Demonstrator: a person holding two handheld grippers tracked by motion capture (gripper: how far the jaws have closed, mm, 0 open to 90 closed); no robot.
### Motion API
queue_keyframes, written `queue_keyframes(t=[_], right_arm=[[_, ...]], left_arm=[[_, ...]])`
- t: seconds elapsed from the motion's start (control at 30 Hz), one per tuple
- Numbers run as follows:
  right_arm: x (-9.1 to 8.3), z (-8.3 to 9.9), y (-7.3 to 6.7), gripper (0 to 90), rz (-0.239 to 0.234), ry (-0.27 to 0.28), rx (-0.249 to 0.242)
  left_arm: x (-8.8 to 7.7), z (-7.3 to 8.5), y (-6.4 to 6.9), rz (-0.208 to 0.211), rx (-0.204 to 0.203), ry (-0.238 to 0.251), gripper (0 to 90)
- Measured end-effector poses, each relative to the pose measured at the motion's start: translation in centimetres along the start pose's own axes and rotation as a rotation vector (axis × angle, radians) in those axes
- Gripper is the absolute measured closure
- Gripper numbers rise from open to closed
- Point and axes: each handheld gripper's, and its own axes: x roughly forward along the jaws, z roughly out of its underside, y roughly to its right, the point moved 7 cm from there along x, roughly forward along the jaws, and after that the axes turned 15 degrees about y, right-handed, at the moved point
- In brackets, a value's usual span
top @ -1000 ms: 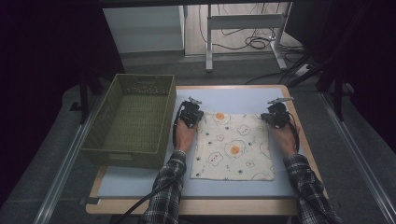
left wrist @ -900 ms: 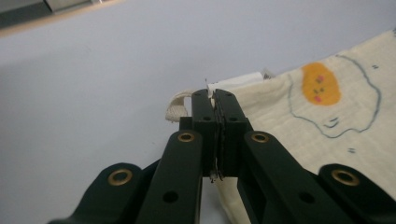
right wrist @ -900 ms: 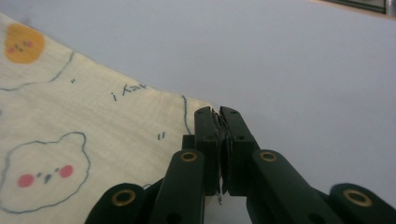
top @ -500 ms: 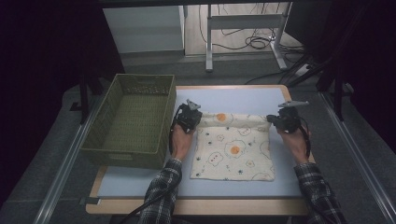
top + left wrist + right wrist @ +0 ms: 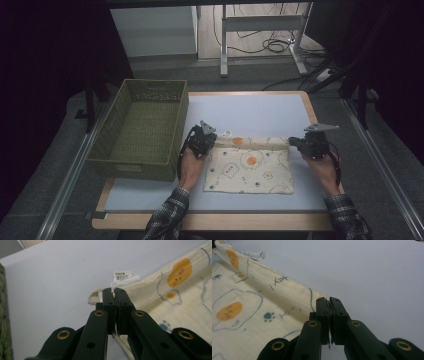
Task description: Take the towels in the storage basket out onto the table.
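Left tongs (image 5: pixel 206 138) and right tongs (image 5: pixel 302 145) each pinch a far cloth (image 5: pixel 250 170) corner (jaws closed on fabric) to fold that edge nearward evenly.

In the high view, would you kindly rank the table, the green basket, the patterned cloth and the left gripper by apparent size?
1. Table, clearly the largest.
2. Basket.
3. Cloth, partly folded over, a bit smaller than the basket.
4. Left gripper, the smallest by far.
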Motion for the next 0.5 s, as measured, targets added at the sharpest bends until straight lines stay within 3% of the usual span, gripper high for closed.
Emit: queue_keyframes(t=[0.5], right_arm=[[-4.7, 2.0, -3.5, 86.2, -0.046, -0.01, -0.014]], left_arm=[[-4.2, 2.2, 2.2, 0.083, -0.008, 0.052, 88.0]])
